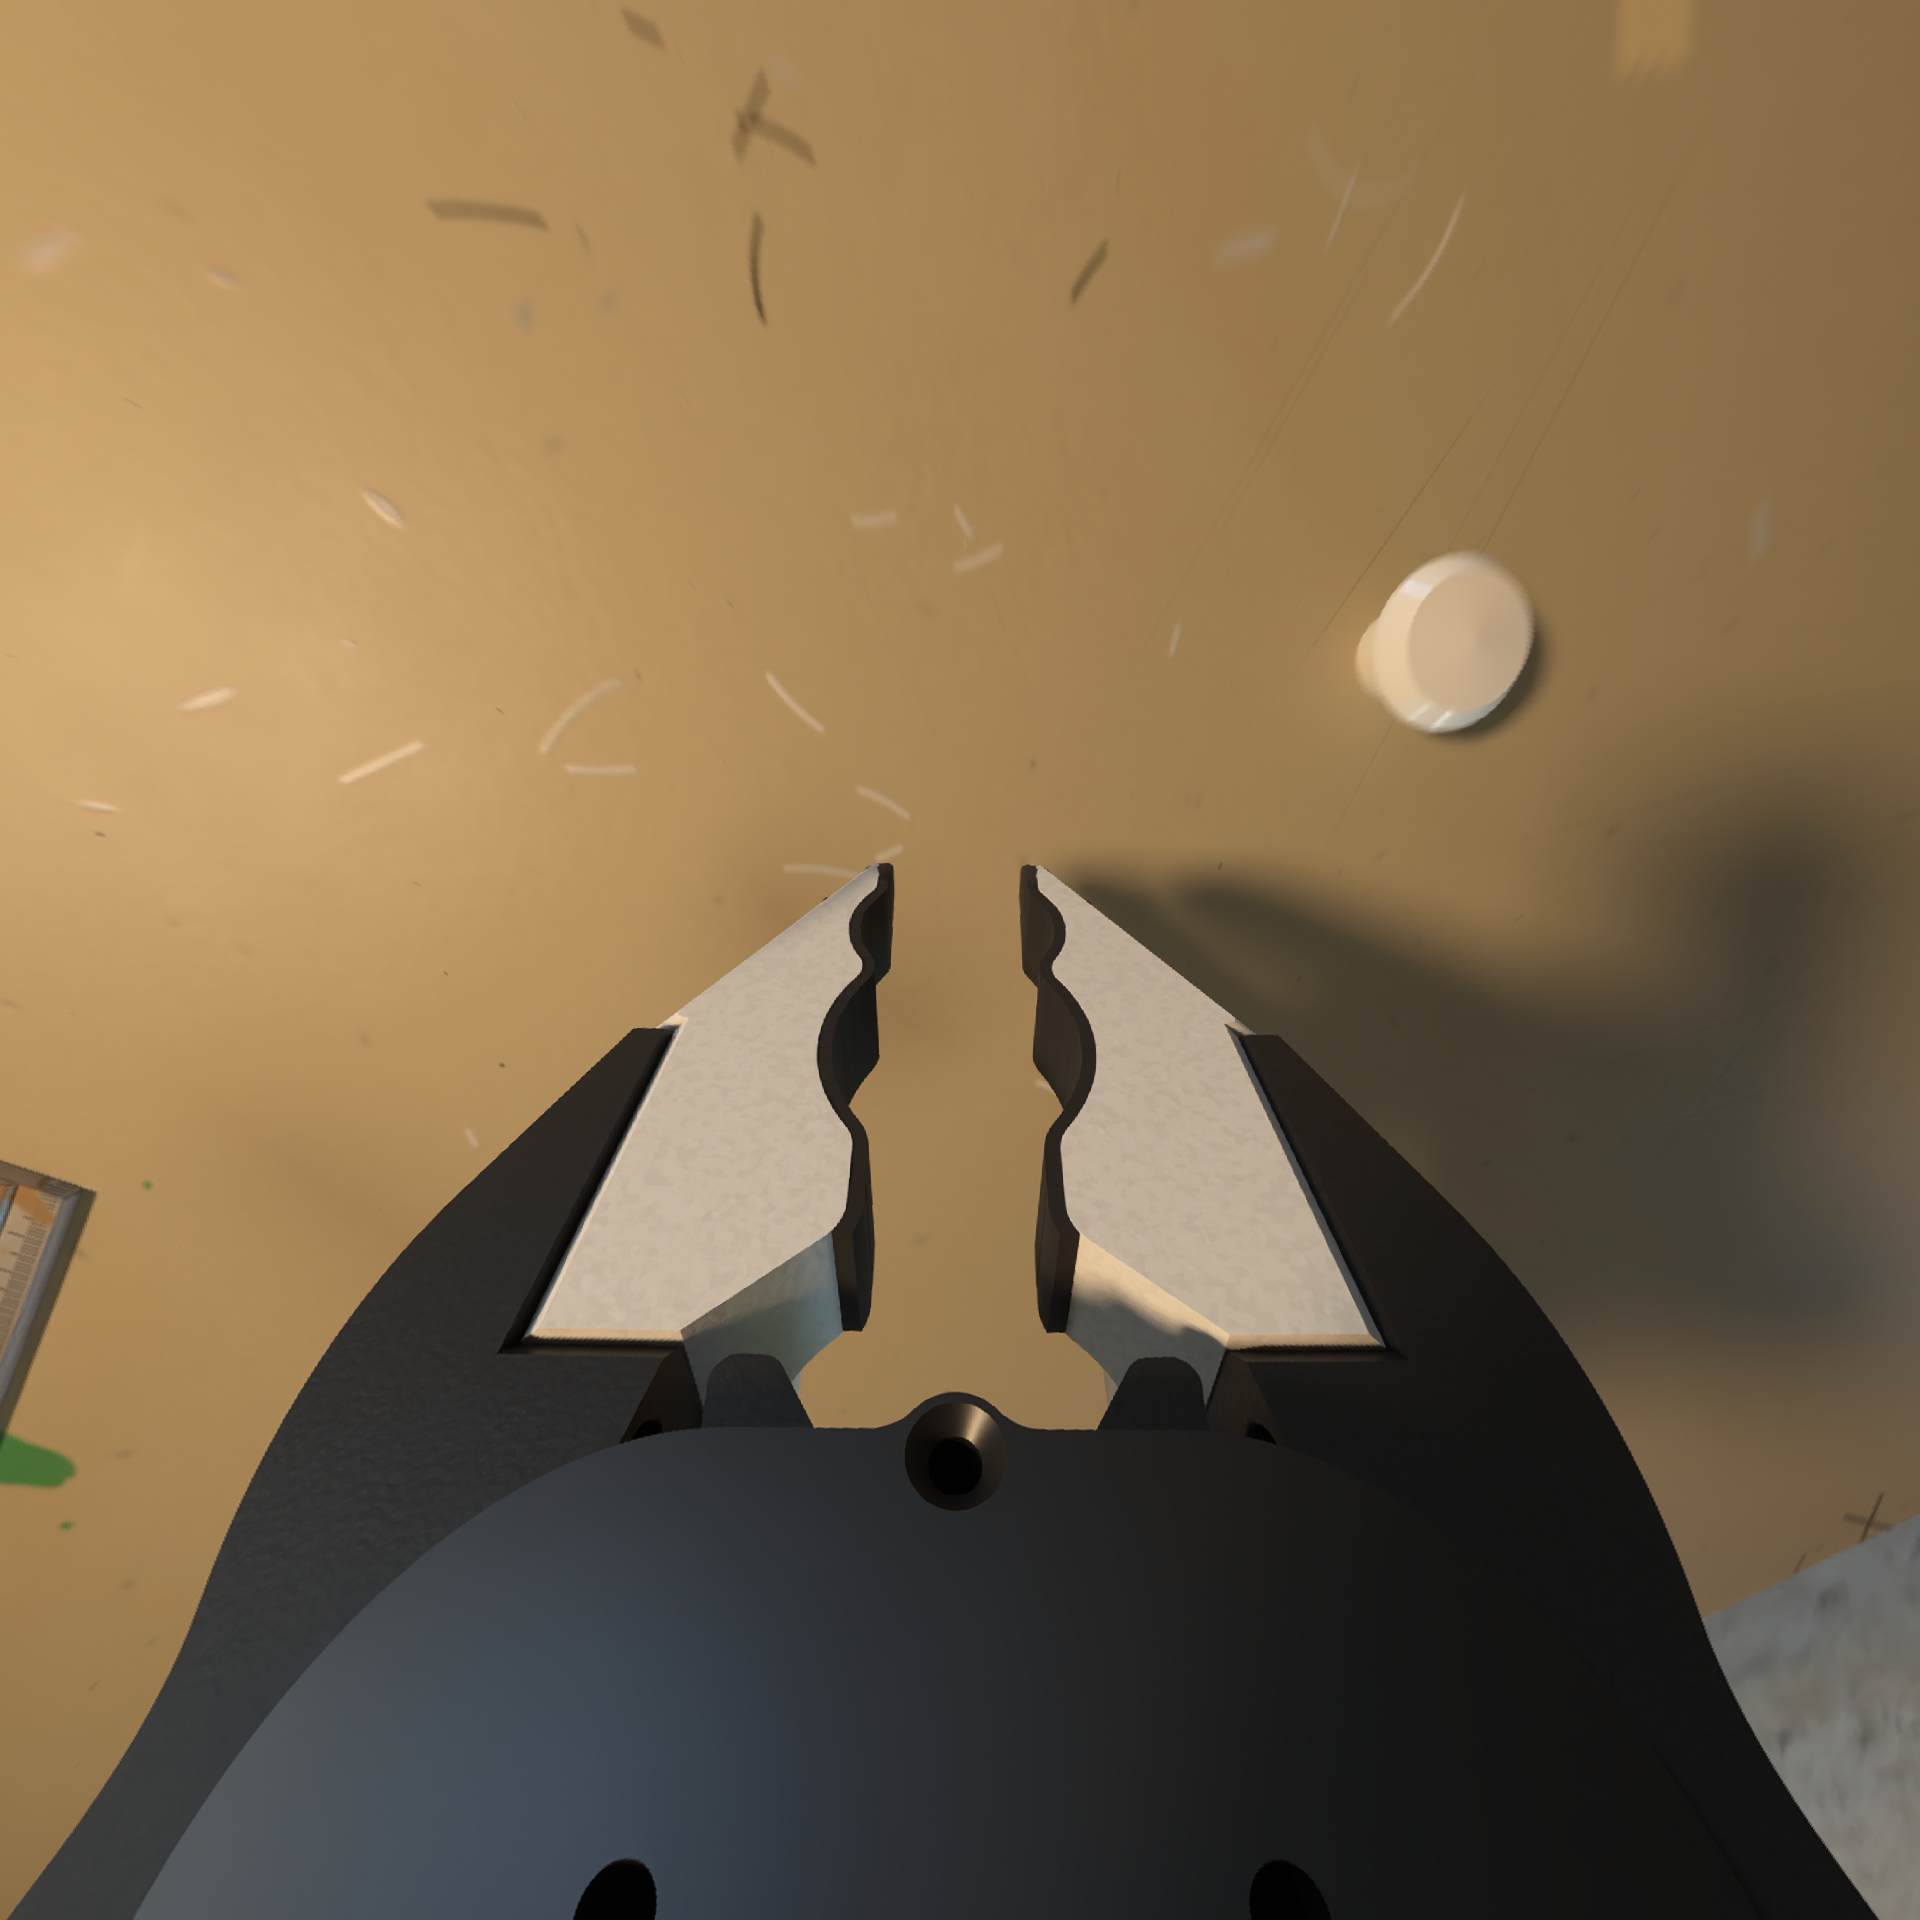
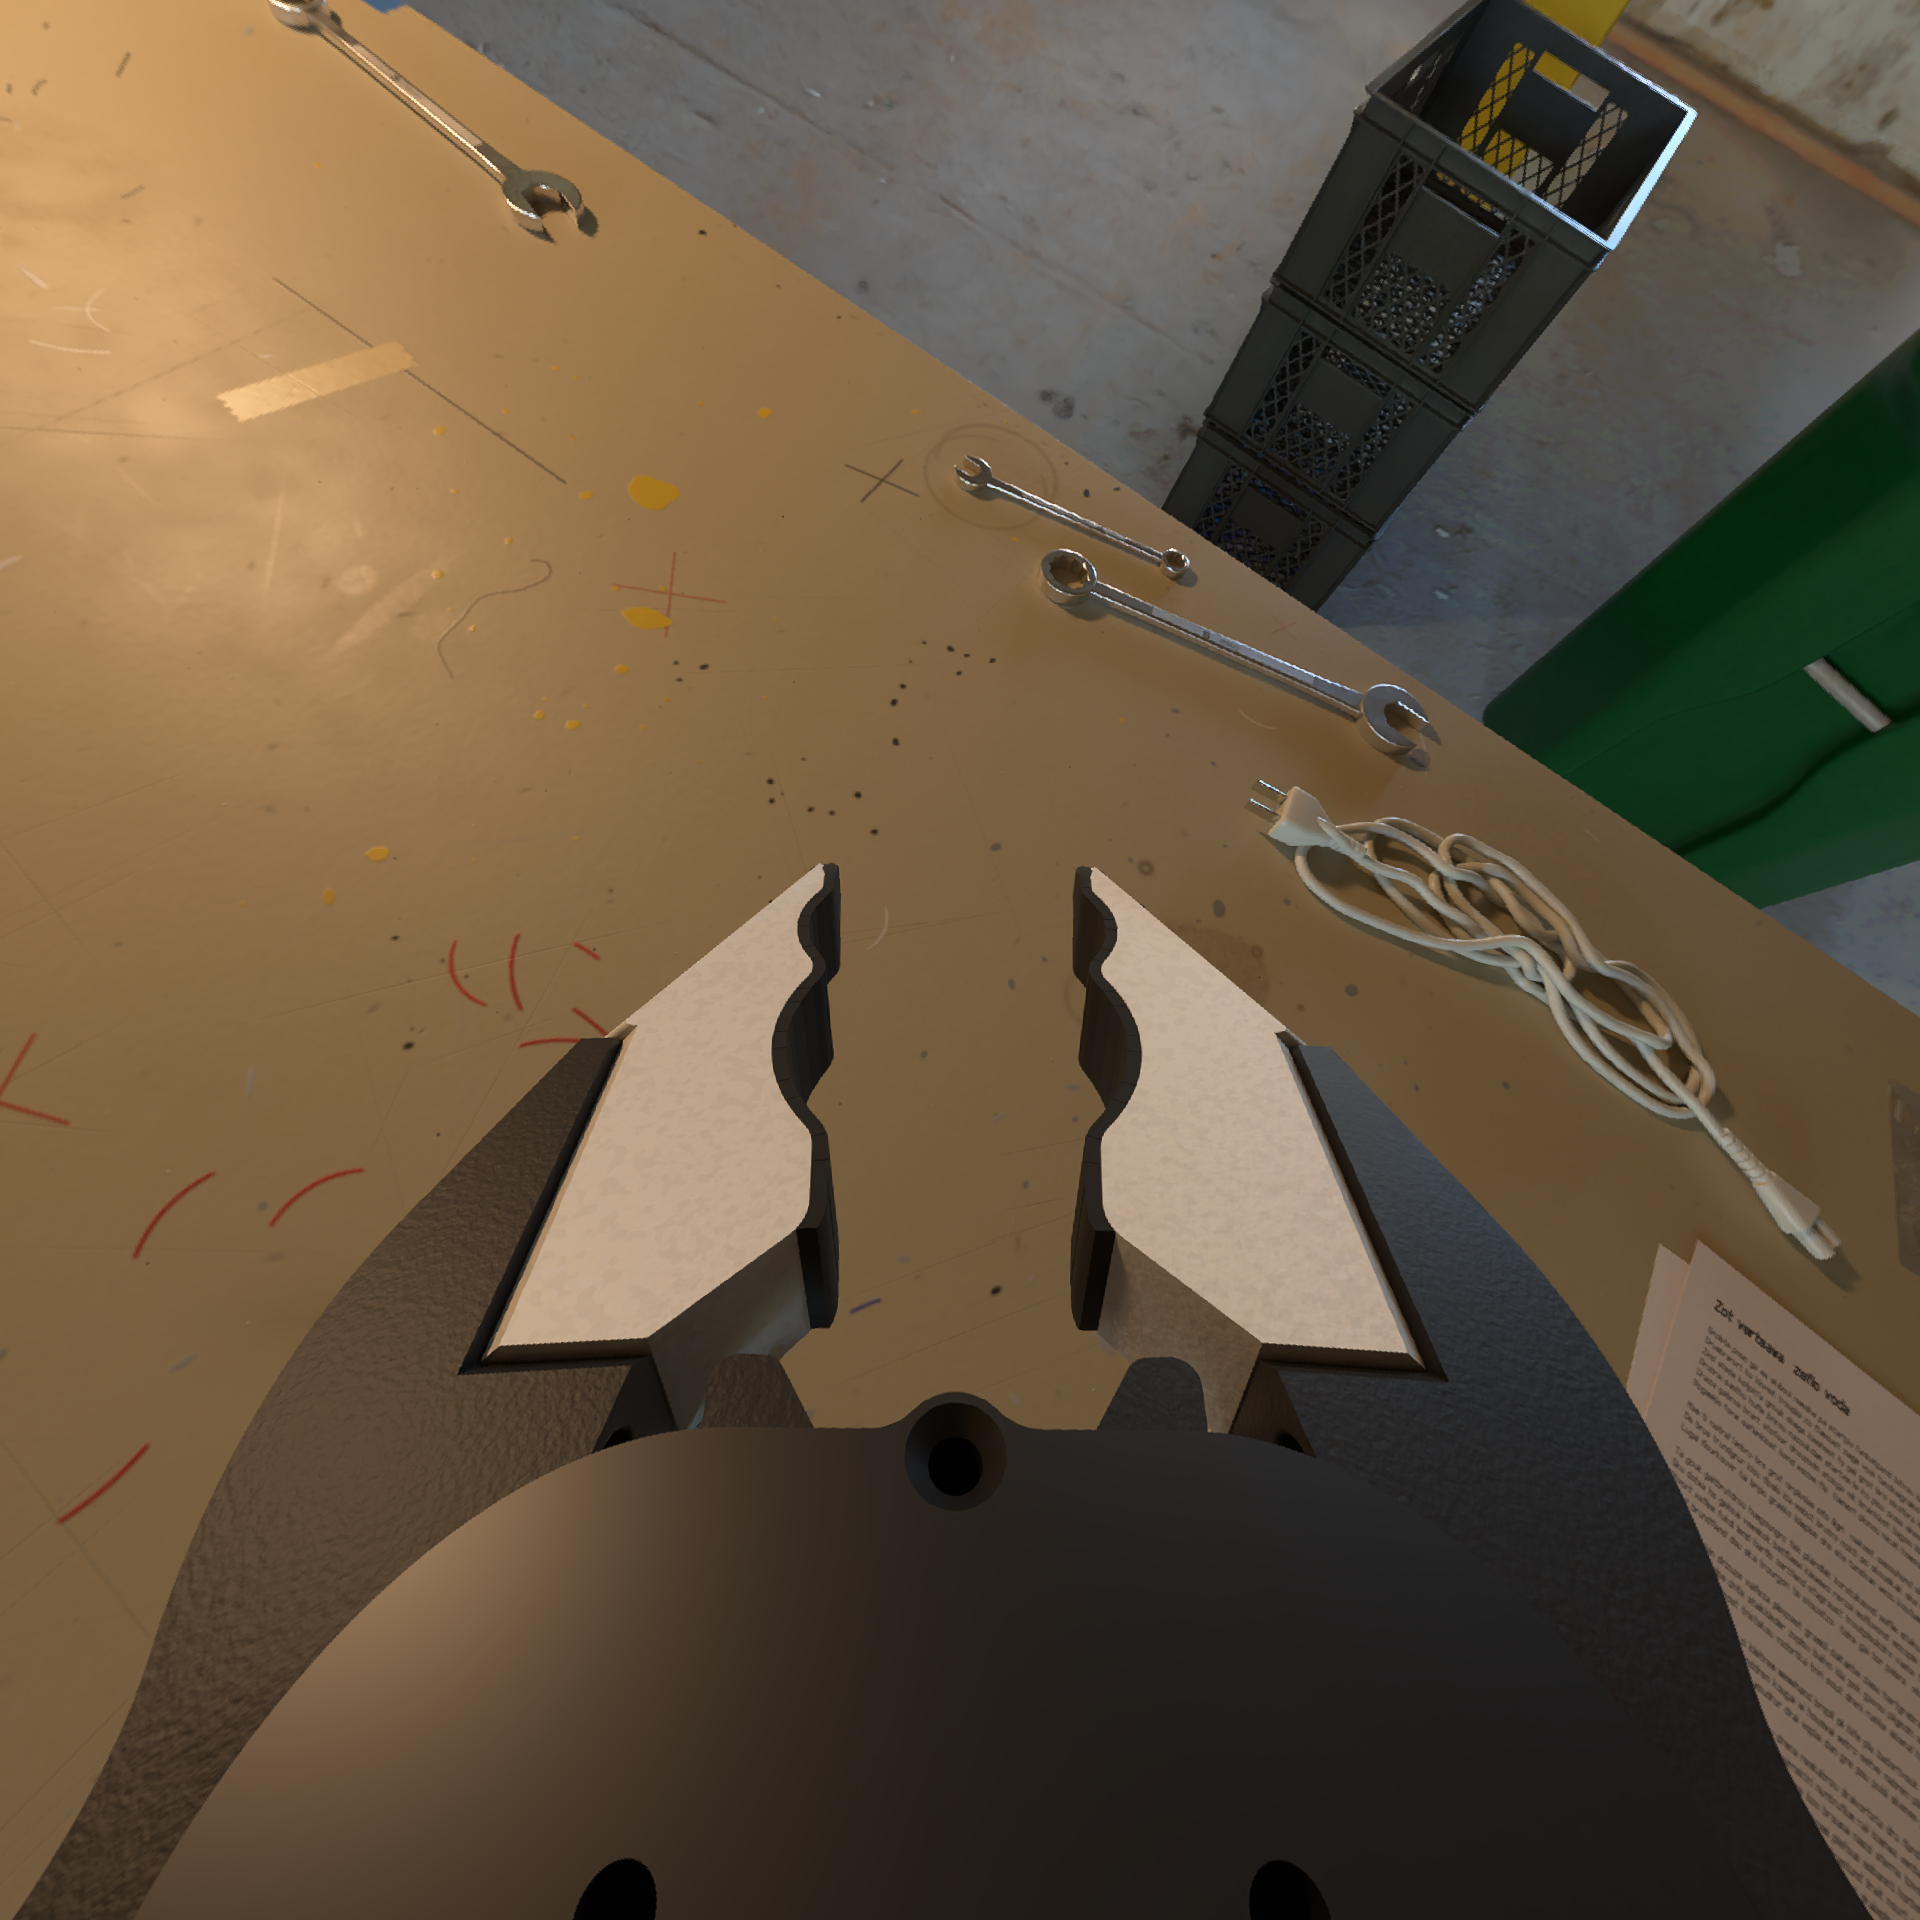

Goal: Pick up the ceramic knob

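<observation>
A small white ceramic knob (image 1: pixel 1449 642) lies on its side on the tan worktop (image 1: pixel 623 520), ahead and to the right of my left gripper (image 1: pixel 956 871). The left gripper hovers above the worktop, its jaws open with a narrow gap and nothing between them. My right gripper (image 2: pixel 956 871) is open wider and empty above another part of the worktop (image 2: pixel 312 727). The knob does not show in the right wrist view.
In the right wrist view lie three wrenches (image 2: pixel 1236 652) (image 2: pixel 1075 516) (image 2: pixel 436 120), a coiled white cable (image 2: pixel 1507 935) and printed sheets (image 2: pixel 1787 1538) near the table's right edge. Beyond it stand black crates (image 2: pixel 1434 291) and a green bin (image 2: pixel 1766 675). A framed card (image 1: pixel 31 1288) lies at the left in the left wrist view.
</observation>
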`<act>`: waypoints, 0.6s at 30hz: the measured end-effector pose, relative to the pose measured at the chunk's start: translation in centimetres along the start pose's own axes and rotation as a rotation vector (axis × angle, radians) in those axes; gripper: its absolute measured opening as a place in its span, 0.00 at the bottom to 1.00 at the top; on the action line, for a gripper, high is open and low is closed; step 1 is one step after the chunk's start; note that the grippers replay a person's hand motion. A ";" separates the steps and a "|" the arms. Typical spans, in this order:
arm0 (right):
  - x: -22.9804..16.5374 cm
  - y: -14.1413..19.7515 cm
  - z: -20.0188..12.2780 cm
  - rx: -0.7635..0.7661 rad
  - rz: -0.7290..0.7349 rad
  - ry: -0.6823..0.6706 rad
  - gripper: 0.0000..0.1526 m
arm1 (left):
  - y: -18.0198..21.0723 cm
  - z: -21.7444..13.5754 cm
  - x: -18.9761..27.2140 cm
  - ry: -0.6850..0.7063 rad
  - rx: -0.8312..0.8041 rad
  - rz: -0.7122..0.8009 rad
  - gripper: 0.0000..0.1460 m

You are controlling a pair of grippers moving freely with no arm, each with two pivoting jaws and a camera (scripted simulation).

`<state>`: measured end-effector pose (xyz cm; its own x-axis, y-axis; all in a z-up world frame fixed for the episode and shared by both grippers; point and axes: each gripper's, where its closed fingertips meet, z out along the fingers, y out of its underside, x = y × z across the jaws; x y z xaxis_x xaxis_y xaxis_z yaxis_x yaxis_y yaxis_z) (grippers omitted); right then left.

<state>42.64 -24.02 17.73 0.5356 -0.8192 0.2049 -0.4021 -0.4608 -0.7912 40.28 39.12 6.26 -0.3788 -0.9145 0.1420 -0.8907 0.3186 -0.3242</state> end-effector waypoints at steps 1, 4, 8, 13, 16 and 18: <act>-0.1 0.0 0.1 -0.005 -0.003 0.002 0.29 | -0.5 -0.7 -0.2 0.010 0.053 -0.013 0.18; -0.2 0.0 0.4 -0.020 -0.014 0.010 0.29 | -2.7 -4.0 -0.4 -0.012 0.234 0.024 0.22; -0.4 0.1 0.8 -0.040 -0.036 0.020 0.29 | -5.9 -9.2 2.2 -0.041 0.510 0.197 0.24; -1.0 0.1 1.4 -0.061 -0.066 0.022 0.29 | -6.7 -9.9 7.3 0.102 0.559 0.288 0.23; -1.5 0.1 1.7 -0.074 -0.089 0.020 0.29 | -6.3 -8.3 10.3 0.150 0.479 0.392 0.25; -1.8 0.1 2.0 -0.081 -0.107 0.019 0.29 | -5.7 -6.7 12.0 0.156 0.394 0.464 0.26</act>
<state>43.09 -21.88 16.18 0.5648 -0.7699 0.2972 -0.4027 -0.5714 -0.7151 39.13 28.03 16.11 -0.7628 -0.6460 0.0288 -0.4760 0.5308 -0.7012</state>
